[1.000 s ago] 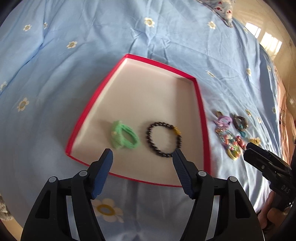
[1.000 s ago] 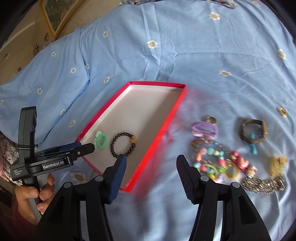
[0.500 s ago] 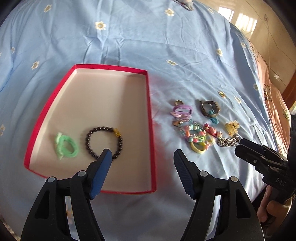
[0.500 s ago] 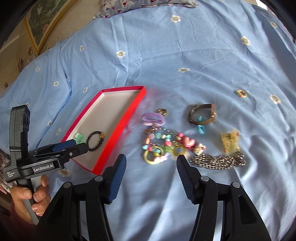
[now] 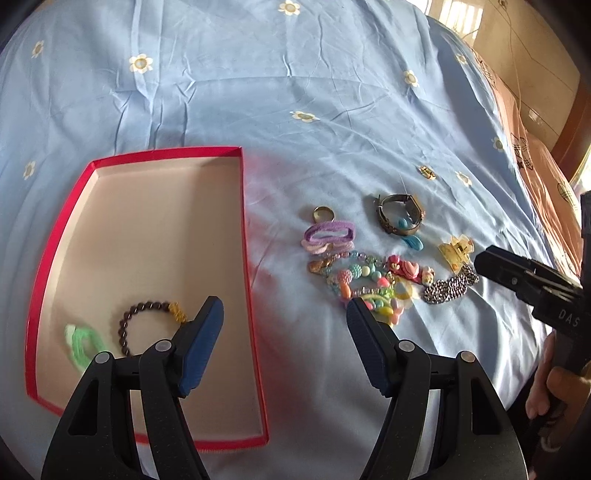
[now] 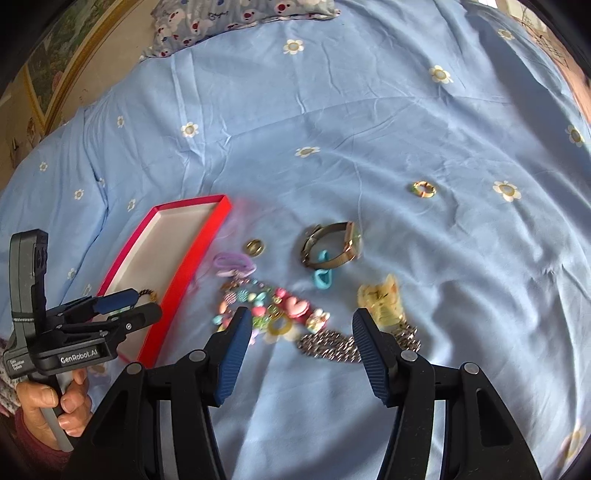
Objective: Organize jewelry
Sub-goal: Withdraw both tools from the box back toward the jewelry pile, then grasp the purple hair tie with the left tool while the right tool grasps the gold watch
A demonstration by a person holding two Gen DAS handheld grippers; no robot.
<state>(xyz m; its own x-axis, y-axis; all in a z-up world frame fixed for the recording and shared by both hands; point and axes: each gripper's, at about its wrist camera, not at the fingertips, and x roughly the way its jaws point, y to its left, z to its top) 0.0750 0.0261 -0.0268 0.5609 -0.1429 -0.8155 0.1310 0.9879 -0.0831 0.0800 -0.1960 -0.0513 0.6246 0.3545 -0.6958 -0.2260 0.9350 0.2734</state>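
A red-rimmed box (image 5: 246, 236) (image 6: 192, 254) lies on the blue bedspread and holds a dark bead bracelet (image 5: 147, 320) and a green hair tie (image 5: 83, 343). To its right lies loose jewelry: a purple hair tie (image 5: 328, 232) (image 6: 232, 263), a colourful bead pile (image 5: 365, 284) (image 6: 266, 306), a silver chain (image 5: 448, 286) (image 6: 332, 345), a watch (image 5: 400, 218) (image 6: 332, 247), a yellow clip (image 5: 456, 249) (image 6: 382, 301). My left gripper (image 5: 284, 314) (image 6: 122, 308) is open and empty over the box's right rim. My right gripper (image 6: 297, 325) (image 5: 480, 260) is open and empty above the chain.
A gold ring (image 5: 322, 213) (image 6: 255, 246) lies by the purple tie. A small gold earring (image 6: 424, 189) (image 5: 427, 172) lies apart, farther back. A blue clip (image 6: 324, 277) sits by the watch. A patterned pillow (image 6: 236, 14) is at the bed's far end.
Both grippers have swung right, from over the box toward the loose jewelry pile. Both stay open and empty. The jewelry has not moved.
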